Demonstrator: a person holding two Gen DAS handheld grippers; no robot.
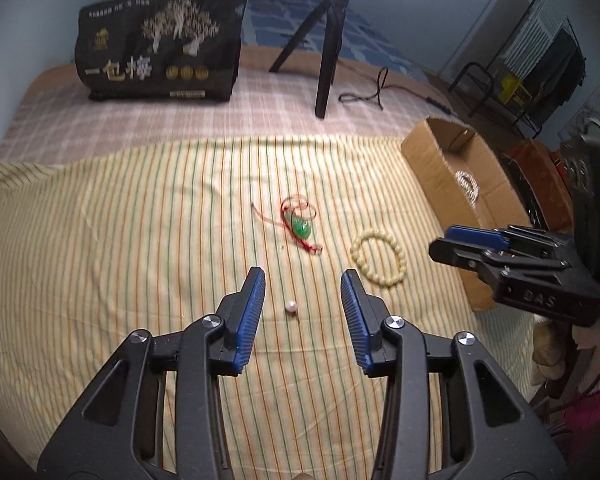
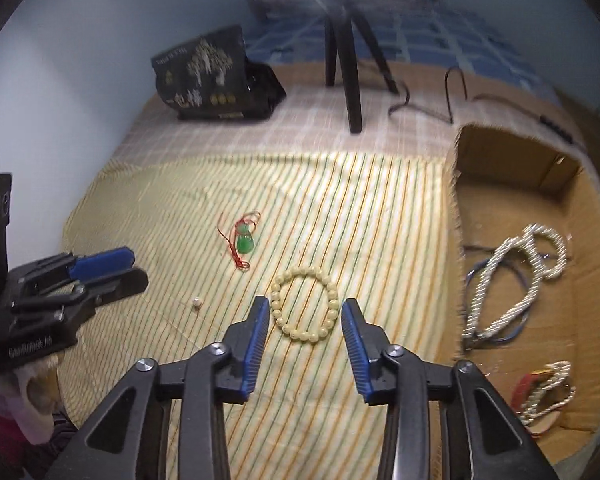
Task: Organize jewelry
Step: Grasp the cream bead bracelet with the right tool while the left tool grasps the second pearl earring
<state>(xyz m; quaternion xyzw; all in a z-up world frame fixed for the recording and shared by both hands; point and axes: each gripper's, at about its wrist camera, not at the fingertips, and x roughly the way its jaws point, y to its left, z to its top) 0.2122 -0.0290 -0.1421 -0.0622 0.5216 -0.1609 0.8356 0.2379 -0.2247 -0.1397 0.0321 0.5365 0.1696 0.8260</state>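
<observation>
- At the right edge of the striped cloth [image 2: 340, 208], an open cardboard box [image 2: 500, 152] is seen; inside it lie a silvery rope-like chain [image 2: 500, 280] looped over a blue cord [image 2: 518, 322], and, nearer the camera, a second pale chain beside a red piece [image 2: 540, 394].
- On the cloth, just beside the box, a cream beaded bracelet [image 2: 305, 304] is laid flat as a closed ring of round beads.
- Farther out, a green pendant [image 1: 301, 227] is shown tangled in a thin red cord, well apart from the bracelet.
- A single small pearl-like bead [image 1: 290, 306] is found nearest the left side, apart from the other pieces.
- The left gripper [image 1: 303, 284] is held with its jaws spread and nothing between the blue pads; the small bead is framed in the gap, on the cloth beyond.
- The right gripper [image 2: 305, 312] is likewise spread wide and grips nothing; the bracelet is framed between its fingertips, with no contact visible.
- In the left wrist view only the box's near wall and a glimpse of pale chain are shown; the full contents are revealed by the right wrist view alone.
- Behind the cloth, on the checked bed cover, a black printed bag [image 1: 160, 48] and a black tripod [image 1: 328, 40] are recorded in both views.
</observation>
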